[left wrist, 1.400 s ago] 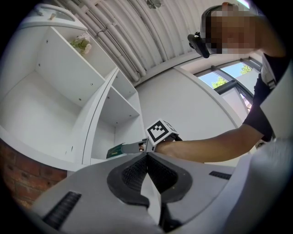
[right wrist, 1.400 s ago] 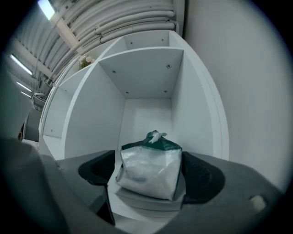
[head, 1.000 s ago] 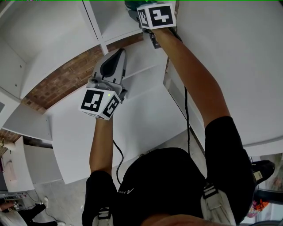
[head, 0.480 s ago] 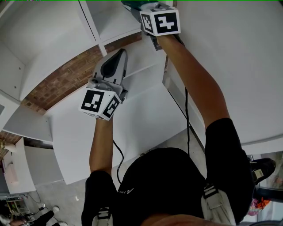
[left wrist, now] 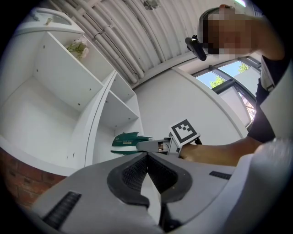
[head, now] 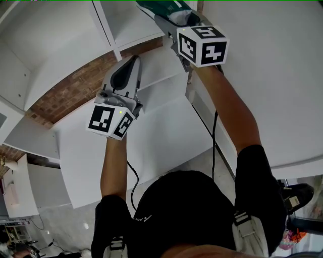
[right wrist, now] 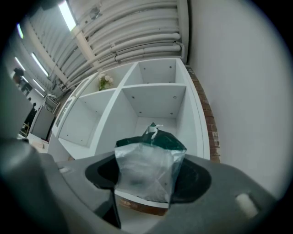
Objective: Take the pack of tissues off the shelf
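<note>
pack of tissues: top centre of head view, at the white shelf opening, possibly just clear | right gripper: jaws clamped on its clear film end | left gripper: jaws together, empty | handling: likely light, soft, slippery; pinch the body

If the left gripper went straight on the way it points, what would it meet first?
Probably the right gripper, near its grip on the pack of tissues; depth is unclear.

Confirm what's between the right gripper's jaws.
The pack of tissues sits between the jaws of the right gripper, which press its clear wrapper from both sides. Nothing else is there. The right gripper view shows it.
</note>
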{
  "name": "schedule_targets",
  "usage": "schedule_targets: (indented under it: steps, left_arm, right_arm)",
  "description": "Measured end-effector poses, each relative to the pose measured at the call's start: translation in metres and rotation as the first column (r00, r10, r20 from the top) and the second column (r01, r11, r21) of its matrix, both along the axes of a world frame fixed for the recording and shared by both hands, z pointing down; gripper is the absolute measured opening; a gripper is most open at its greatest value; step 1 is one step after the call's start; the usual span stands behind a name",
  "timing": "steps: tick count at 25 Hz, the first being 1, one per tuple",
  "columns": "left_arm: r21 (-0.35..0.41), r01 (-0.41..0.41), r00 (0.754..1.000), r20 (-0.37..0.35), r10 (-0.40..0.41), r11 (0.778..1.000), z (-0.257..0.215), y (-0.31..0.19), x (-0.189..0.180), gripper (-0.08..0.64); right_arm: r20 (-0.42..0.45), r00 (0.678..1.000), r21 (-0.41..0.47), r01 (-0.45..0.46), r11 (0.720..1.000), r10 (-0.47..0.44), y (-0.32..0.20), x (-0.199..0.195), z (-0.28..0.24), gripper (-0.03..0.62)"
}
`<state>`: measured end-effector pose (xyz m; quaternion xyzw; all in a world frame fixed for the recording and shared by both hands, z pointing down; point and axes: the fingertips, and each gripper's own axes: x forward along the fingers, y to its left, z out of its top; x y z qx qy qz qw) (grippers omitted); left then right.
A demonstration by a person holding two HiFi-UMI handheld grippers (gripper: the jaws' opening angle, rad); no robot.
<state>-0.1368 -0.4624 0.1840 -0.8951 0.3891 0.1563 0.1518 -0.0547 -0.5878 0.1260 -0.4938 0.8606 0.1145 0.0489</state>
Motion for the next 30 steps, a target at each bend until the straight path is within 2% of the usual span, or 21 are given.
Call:
schedule_targets:
  steps: [7,13,18,22,30]
  left_arm:
    - [0.011,0.021,1.0,0.002,-0.021,1.0,0.001,0.011,0.002,-0.002]
    - [0.012,0.046,0.999,-0.014,-0.046,0.999,-0.006,0.017,-0.006,-0.002]
    - [-0.007,0.049,0.998,-0.04,-0.049,0.999,-0.007,0.02,-0.006,-0.002]
    - [0.003,0.053,0.998,-0.032,-0.053,0.999,0.007,0.028,0.001,-0.002]
    - [0.01,0.066,0.998,-0.023,-0.066,0.998,0.002,0.037,0.002,-0.002]
  right_arm:
    - [0.017,0.998,0.062,0.061,0.996,-0.062,0.049,0.01,0.009,0.304]
    - [-0.005,0.996,0.11,0.089,0.99,-0.089,0.082,0.014,0.022,0.299]
    - [0.008,0.995,0.107,0.097,0.99,-0.098,0.095,0.019,0.03,0.293]
    - [0.024,0.993,0.122,0.109,0.987,-0.112,0.105,0.028,0.048,0.29]
    - [0.029,0.99,0.145,0.134,0.98,-0.14,0.122,0.026,0.043,0.29]
